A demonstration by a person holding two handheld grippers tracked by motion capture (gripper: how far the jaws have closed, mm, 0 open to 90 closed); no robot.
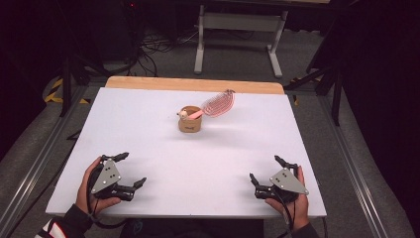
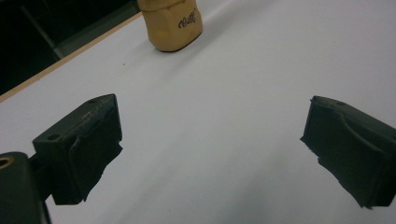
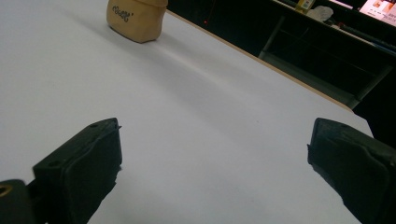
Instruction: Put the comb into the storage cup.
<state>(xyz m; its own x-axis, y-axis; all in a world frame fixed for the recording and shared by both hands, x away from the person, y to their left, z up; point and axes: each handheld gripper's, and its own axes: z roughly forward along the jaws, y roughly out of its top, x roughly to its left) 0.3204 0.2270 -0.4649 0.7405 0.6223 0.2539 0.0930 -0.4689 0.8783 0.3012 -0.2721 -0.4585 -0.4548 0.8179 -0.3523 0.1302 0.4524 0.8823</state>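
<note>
Near the table's front edge, the left gripper [image 1: 132,170] and right gripper [image 1: 264,170] rest on the white tabletop [image 1: 148,129], each with jaws spread wide and empty, probably a ready pose. Well ahead, between them, stands a small tan cup [image 1: 190,120] propping a pink-handled wire skimmer [image 1: 218,104] upright-tilted.

A cup [image 1: 190,121], perhaps holding a brush [image 1: 218,104], stands mid-table [image 1: 148,148], behind both tongs.
</note>
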